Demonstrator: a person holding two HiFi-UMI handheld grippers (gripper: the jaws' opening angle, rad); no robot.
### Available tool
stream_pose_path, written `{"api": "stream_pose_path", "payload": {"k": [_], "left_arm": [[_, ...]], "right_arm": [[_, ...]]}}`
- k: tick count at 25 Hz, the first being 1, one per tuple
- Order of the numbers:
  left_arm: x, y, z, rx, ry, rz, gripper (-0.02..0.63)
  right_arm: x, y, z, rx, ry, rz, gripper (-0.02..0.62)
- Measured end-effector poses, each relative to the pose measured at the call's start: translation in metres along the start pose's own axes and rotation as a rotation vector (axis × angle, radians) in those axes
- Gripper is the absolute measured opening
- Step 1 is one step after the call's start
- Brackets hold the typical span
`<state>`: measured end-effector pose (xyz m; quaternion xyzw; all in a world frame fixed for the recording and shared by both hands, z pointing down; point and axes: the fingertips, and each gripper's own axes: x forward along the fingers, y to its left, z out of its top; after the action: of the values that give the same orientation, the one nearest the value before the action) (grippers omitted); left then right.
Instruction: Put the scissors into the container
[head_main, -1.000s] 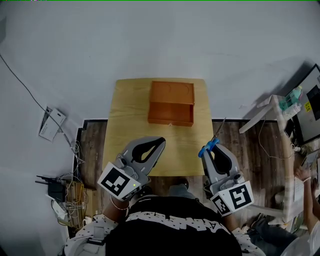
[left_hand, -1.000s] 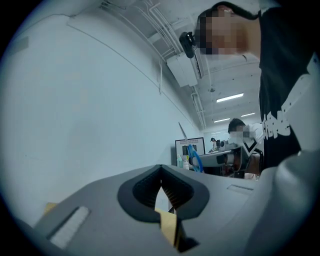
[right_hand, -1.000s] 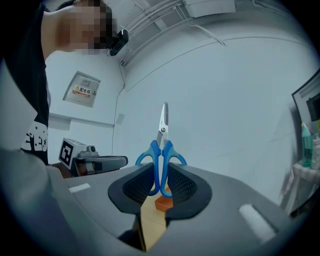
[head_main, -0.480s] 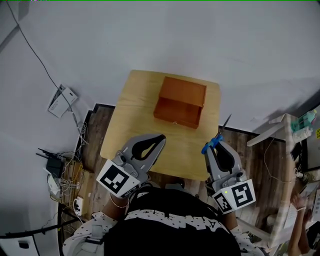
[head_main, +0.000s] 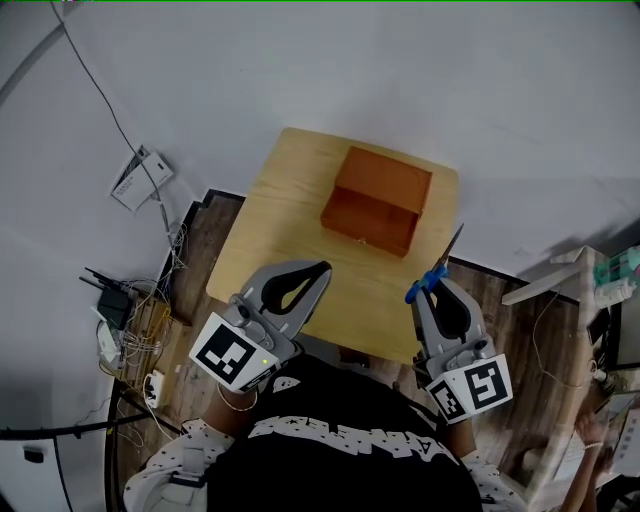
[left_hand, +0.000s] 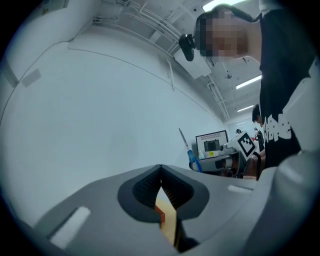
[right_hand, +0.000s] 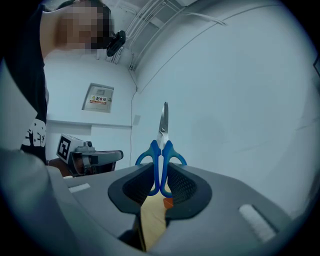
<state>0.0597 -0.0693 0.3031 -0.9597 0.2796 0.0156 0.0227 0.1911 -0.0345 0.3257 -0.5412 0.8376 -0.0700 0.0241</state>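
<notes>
An orange-brown wooden container (head_main: 378, 200) stands open-topped at the far side of a small wooden table (head_main: 290, 215). My right gripper (head_main: 425, 285) hovers over the table's near right corner. It is shut on the blue handles of the scissors (head_main: 433, 276), whose blades point up and away. In the right gripper view the scissors (right_hand: 161, 150) stand upright between the jaws of that gripper (right_hand: 161, 172). My left gripper (head_main: 322, 270) hangs over the table's near edge with its tips together and nothing in them. The left gripper view shows its tips (left_hand: 160, 170) touching, and the scissors (left_hand: 189, 152) off to the right.
Cables and a black router (head_main: 112, 305) lie on the floor to the left, with a white box (head_main: 140, 178) farther back. White furniture (head_main: 570, 272) stands at the right. A monitor (left_hand: 211, 144) shows behind the right gripper. The container sits about a hand's length beyond both grippers.
The head view has swung, so the table and container now sit farther right and turned. Both grippers keep their places and the scissors stay held.
</notes>
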Motion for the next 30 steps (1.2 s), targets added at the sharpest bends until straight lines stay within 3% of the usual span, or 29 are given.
{"api": "stream_pose_path", "payload": {"k": [4, 9, 18, 30], "left_arm": [[-0.001, -0.001, -0.001, 0.006, 0.045, 0.012, 0.002], [0.008, 0.007, -0.004, -0.002, 0.001, 0.015, 0.002], [0.035, 0.026, -0.020, -0.036, 0.090, -0.012, 0.002], [0.051, 0.075, -0.039, -0.080, 0.047, 0.027, 0.002]], "right_arm": [[0.007, -0.004, -0.003, -0.024, 0.014, 0.011, 0.098], [0.016, -0.016, -0.006, -0.036, 0.028, 0.007, 0.098], [0.049, -0.033, -0.014, -0.031, 0.078, 0.031, 0.098], [0.107, -0.061, -0.049, -0.076, 0.204, 0.035, 0.098]]}}
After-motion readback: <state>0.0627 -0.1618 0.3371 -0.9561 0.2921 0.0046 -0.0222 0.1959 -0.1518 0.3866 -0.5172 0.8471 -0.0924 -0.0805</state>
